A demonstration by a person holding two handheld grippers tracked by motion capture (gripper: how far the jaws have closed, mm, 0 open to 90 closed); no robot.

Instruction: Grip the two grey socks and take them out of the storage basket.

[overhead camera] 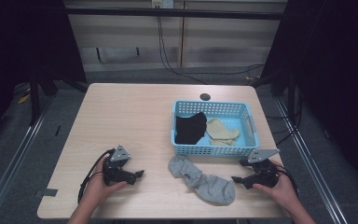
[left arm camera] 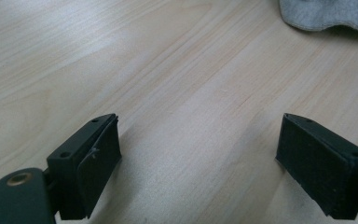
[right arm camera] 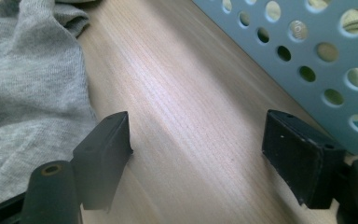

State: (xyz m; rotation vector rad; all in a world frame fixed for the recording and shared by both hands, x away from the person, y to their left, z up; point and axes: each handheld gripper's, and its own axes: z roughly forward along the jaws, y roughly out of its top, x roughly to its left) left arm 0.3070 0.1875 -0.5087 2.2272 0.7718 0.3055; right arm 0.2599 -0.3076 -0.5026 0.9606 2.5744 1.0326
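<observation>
Work in hand was judged to be sorting socks into the blue basket [overhead camera: 214,150]. Approx. two-thirds done: a black sock [overhead camera: 190,128] and a beige sock [overhead camera: 221,131] were found already inside the basket, beyond both tongs.

Outstanding: one grey sock [overhead camera: 203,179], found flat on the worktop [overhead camera: 130,116], not gripped, between the two tongs and just in front of the basket's near wall.

Right tongs [overhead camera: 243,171]: released, jaws spread wide, nothing betw. them; bare worktop was seen in the gap in the right gripper view, grey sock just beside one jaw, basket wall beside the other.

Left tongs [overhead camera: 137,175]: released, jaws apart, empty; sock was noted well ahead of them, apart.

Remaining, as judged: grip on grey sock, lift, placement in basket. No grasp made yet.
</observation>
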